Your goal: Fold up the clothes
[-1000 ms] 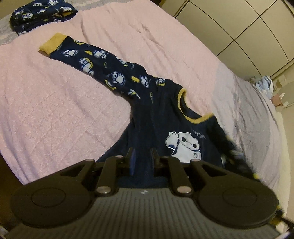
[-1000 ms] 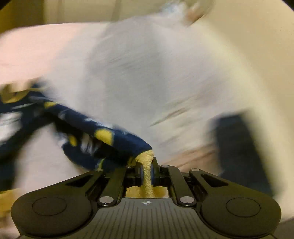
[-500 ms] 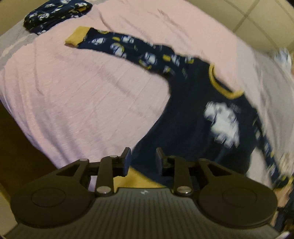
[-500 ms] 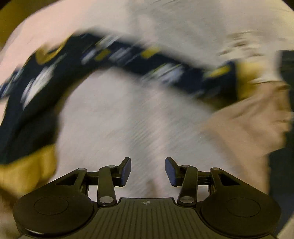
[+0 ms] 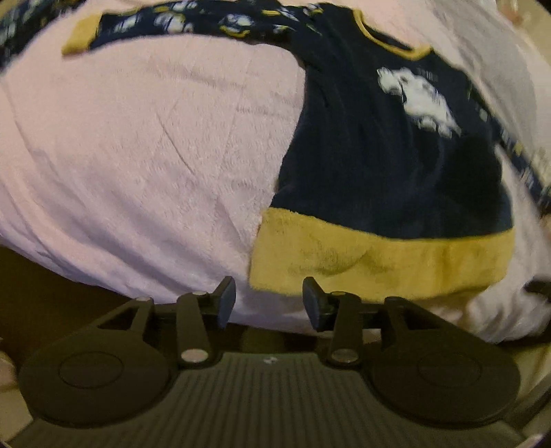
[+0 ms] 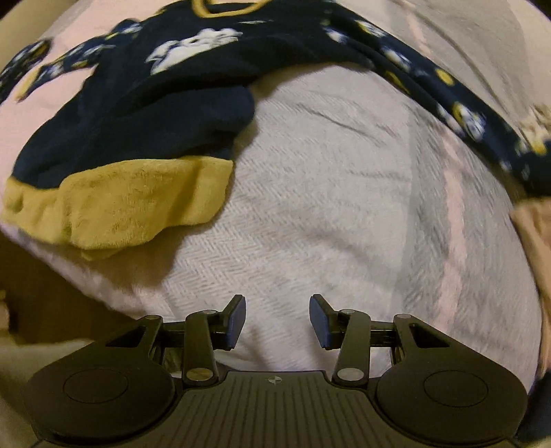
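My left gripper [image 5: 269, 301] is opening right at the pajama top's [image 5: 385, 155] yellow hem [image 5: 378, 258], maybe touching. Only the right gripper [image 6: 277, 322], apart and empty, sees the right sleeve [image 6: 447, 100].

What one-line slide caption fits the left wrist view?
Left gripper, jaws opening and empty, above the yellow hem of a navy pyjama top on a pink blanket.

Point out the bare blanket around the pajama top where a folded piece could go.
Bare blanket lies below the top's outstretched sleeve, beside its body; another patch sits between the yellow hem and the other sleeve. Crowded: the far edge, where sleeves and collar spread.
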`<move>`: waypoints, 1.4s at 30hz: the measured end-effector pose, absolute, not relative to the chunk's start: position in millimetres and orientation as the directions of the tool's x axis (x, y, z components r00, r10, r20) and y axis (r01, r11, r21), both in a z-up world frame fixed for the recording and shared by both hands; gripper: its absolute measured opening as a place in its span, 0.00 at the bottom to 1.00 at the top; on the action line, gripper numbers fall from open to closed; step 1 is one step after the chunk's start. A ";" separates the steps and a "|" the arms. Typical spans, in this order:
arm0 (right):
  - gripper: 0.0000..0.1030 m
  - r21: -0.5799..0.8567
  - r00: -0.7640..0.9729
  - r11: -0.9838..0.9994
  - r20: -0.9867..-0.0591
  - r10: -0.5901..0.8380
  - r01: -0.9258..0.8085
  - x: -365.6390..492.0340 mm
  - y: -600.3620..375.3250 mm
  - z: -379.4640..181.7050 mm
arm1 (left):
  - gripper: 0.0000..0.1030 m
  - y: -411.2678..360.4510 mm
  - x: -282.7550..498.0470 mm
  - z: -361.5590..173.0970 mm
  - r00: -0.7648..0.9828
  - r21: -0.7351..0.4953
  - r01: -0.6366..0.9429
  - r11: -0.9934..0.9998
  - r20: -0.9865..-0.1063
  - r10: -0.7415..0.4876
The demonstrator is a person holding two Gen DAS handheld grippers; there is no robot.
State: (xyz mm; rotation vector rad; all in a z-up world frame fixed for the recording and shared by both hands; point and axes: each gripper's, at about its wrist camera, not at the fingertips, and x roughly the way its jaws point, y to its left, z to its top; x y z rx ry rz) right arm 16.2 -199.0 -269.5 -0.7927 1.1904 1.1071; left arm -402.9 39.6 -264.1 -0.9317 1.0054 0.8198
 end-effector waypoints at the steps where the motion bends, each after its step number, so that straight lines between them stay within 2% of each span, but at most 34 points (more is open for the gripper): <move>1: 0.44 0.094 -0.003 0.356 -0.969 0.248 -0.930 16.2 -201.5 -269.9 | 0.42 44.0 -407.9 -268.0 0.357 -0.292 -0.889 0.353 -0.925 0.132; 3: 0.45 0.189 -0.040 0.506 -0.956 0.290 -0.842 20.6 -209.1 -273.1 | 0.44 54.1 -415.5 -278.8 0.418 -0.368 -0.880 0.300 -0.900 0.124; 6: 0.46 0.406 -0.100 0.719 -0.898 0.429 -0.564 31.4 -228.0 -289.4 | 0.44 68.0 -420.4 -296.7 0.484 -0.452 -0.861 0.235 -0.869 0.101; 9: 0.46 0.555 -0.090 0.766 -0.824 0.559 -0.324 32.2 -238.7 -312.7 | 0.44 73.4 -422.1 -309.1 0.512 -0.488 -0.850 0.199 -0.854 0.091; 13: 0.46 0.635 -0.047 0.741 -0.766 0.642 -0.219 28.9 -219.7 -339.1 | 0.44 75.0 -417.3 -321.3 0.543 -0.523 -0.831 0.191 -0.836 0.073; 16: 0.46 0.679 0.025 0.717 -0.723 0.690 -0.158 31.6 -195.2 -360.5 | 0.37 72.8 -408.6 -332.9 0.561 -0.544 -0.818 0.187 -0.826 0.049; 17: 0.46 0.700 0.018 0.701 -0.706 0.708 -0.140 32.0 -187.9 -367.9 | 0.23 72.0 -404.9 -336.0 0.567 -0.549 -0.813 0.193 -0.822 0.049; 18: 0.45 0.707 0.003 0.693 -0.700 0.714 -0.142 31.9 -180.9 -371.7 | 0.13 72.6 -402.1 -335.2 0.565 -0.546 -0.814 0.201 -0.823 0.052; 19: 0.17 0.706 -0.014 0.691 -0.701 0.713 -0.156 31.8 -173.6 -373.4 | 0.11 73.6 -399.7 -333.3 0.561 -0.540 -0.816 0.209 -0.826 0.053; 20: 0.10 0.690 -0.022 0.698 -0.714 0.700 -0.190 31.5 -168.0 -367.3 | 0.08 74.5 -397.2 -331.5 0.556 -0.534 -0.818 0.216 -0.829 0.056; 23: 0.08 0.614 0.015 0.720 -0.757 0.653 -0.323 32.6 -170.3 -315.6 | 0.07 82.0 -407.0 -298.2 0.587 -0.557 -0.799 0.227 -0.804 0.097; 27: 0.08 0.542 0.094 0.743 -0.780 0.618 -0.393 40.0 -218.9 -220.6 | 0.06 90.8 -443.3 -226.0 0.652 -0.620 -0.758 0.203 -0.733 0.195; 30: 0.08 0.540 0.101 0.733 -0.773 0.627 -0.414 33.1 -256.6 -163.6 | 0.06 81.4 -450.6 -188.9 0.712 -0.678 -0.702 0.220 -0.681 0.173; 32: 0.08 0.500 0.084 0.757 -0.809 0.581 -0.420 26.1 -269.5 -158.9 | 0.11 66.5 -438.1 -183.5 0.655 -0.598 -0.746 0.294 -0.737 0.165; 34: 0.10 0.454 0.047 0.801 -0.859 0.510 -0.389 26.5 -278.8 -185.3 | 0.20 51.1 -421.3 -194.7 0.547 -0.467 -0.806 0.363 -0.822 0.160; 36: 0.15 0.323 0.023 0.879 -0.935 0.353 -0.351 30.6 -285.2 -231.2 | 0.22 36.2 -413.9 -227.1 0.427 -0.356 -0.859 0.369 -0.895 0.130; 37: 0.15 0.269 0.014 0.899 -0.956 0.292 -0.347 32.3 -288.5 -249.5 | 0.22 31.5 -414.9 -237.6 0.406 -0.341 -0.870 0.356 -0.905 0.126; 39: 0.18 0.263 0.022 0.900 -0.957 0.288 -0.347 33.1 -292.4 -267.2 | 0.24 23.7 -419.4 -254.1 0.390 -0.334 -0.886 0.323 -0.912 0.127; 41: 0.39 0.325 0.029 0.881 -0.934 0.356 -0.344 33.9 -293.5 -273.6 | 0.32 21.0 -425.5 -260.9 0.412 -0.358 -0.890 0.282 -0.897 0.161; 42: 0.62 0.361 0.032 0.867 -0.918 0.395 -0.343 35.2 -292.4 -275.0 | 0.37 22.0 -427.1 -263.4 0.424 -0.372 -0.890 0.265 -0.888 0.178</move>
